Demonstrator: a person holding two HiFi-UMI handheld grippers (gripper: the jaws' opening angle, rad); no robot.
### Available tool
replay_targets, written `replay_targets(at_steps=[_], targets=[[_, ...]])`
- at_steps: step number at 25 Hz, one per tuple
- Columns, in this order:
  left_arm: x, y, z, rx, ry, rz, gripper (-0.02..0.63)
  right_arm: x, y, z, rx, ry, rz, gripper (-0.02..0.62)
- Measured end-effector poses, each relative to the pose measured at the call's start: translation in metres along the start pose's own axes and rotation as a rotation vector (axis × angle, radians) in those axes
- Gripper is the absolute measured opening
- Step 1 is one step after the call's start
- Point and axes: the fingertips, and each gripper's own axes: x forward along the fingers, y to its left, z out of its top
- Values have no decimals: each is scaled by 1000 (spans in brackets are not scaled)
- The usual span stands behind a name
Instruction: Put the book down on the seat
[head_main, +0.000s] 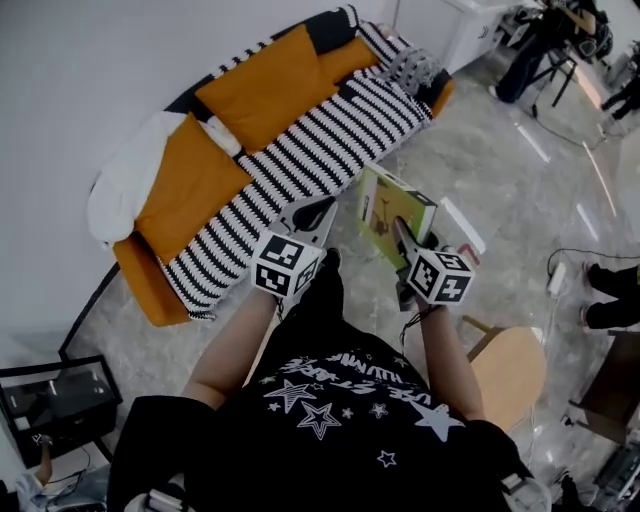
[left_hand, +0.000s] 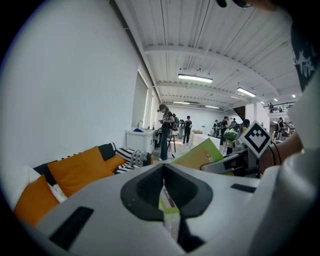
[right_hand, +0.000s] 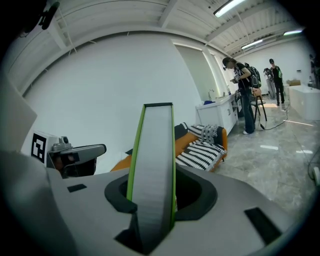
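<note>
A green-covered book (head_main: 392, 210) stands upright over the floor just in front of the sofa, and my right gripper (head_main: 405, 235) is shut on its lower part. In the right gripper view its white page edge (right_hand: 152, 170) rises between the pads. The striped seat (head_main: 330, 140) of the orange sofa lies ahead and to the left. My left gripper (head_main: 312, 215) hovers at the seat's front edge, shut and empty, a little left of the book. From the left gripper view (left_hand: 164, 187) the book (left_hand: 202, 155) shows to the right.
Orange cushions (head_main: 265, 85) and a white pillow (head_main: 125, 180) lean on the sofa back. A round wooden stool (head_main: 510, 375) stands at my right. A black shelf (head_main: 55, 400) sits at the lower left. People (left_hand: 166, 130) stand by a white counter (left_hand: 140, 140) far off.
</note>
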Motion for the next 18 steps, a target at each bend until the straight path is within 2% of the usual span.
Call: replay_targets(at_steps=[7, 11, 18], targets=[[57, 41, 11, -28, 2, -18, 9, 43, -37, 32, 7, 6, -44, 143], [91, 73, 28, -36, 8, -21, 9, 75, -53, 67, 5, 5, -59, 143], [131, 128, 45, -58, 15, -34, 9, 127, -61, 103, -6, 20, -75, 143]])
